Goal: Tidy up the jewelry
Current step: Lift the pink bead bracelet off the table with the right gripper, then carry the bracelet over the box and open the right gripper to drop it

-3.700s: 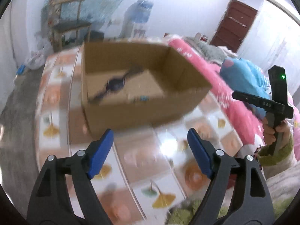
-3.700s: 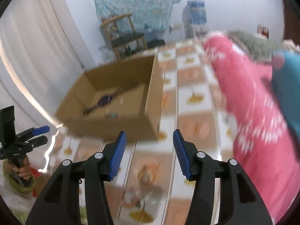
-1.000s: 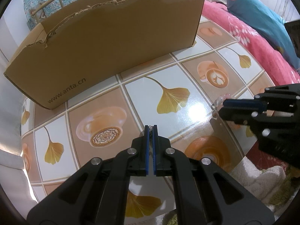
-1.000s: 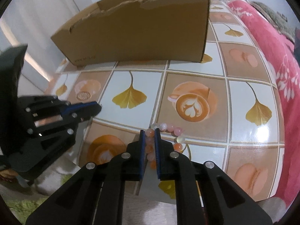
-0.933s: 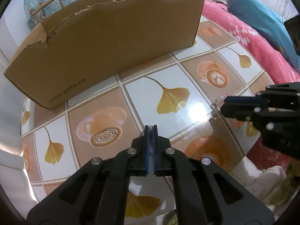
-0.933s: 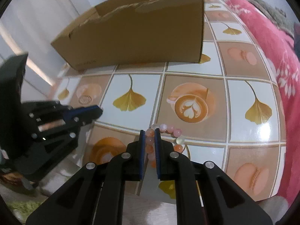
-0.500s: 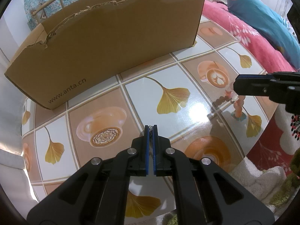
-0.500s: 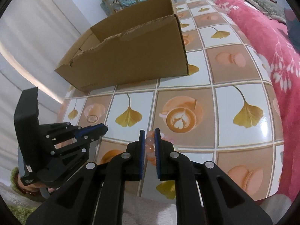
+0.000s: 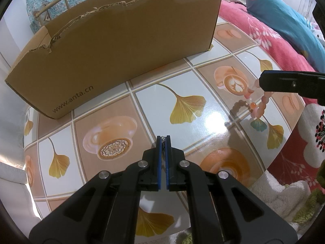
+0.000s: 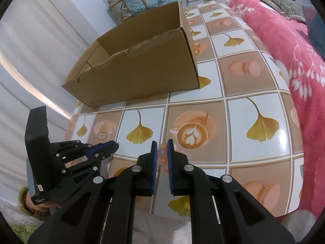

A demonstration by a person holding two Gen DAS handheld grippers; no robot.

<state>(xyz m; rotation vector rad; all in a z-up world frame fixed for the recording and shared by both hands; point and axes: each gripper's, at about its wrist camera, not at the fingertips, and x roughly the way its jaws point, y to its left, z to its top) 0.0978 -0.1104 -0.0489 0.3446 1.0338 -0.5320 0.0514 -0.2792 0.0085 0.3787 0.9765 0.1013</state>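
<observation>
A bracelet of pink and orange beads (image 9: 257, 103) hangs just above the table, held by my right gripper (image 9: 262, 81), which is shut on it. In the right wrist view the beads (image 10: 162, 154) sit squeezed between the blue pads. My left gripper (image 9: 163, 140) stays low over the table's near part, shut on a tiny silver piece (image 9: 163, 137) that peeks out at the pad tips. The right wrist view shows the left gripper (image 10: 116, 143) at lower left. An open cardboard box (image 9: 121, 40) stands behind both grippers; its inside is hidden (image 10: 142, 67).
The table (image 9: 189, 103) has a glossy cloth printed with ginkgo leaves and coffee cups. A pink floral blanket (image 10: 288, 46) and a blue pillow (image 9: 284, 18) lie to the right. A wooden chair (image 10: 126, 2) stands behind the box. White curtains (image 10: 34, 46) hang at left.
My right gripper has risen with the bead bracelet, which now hangs clear of the table instead of lying on it. The left gripper has kept still.
</observation>
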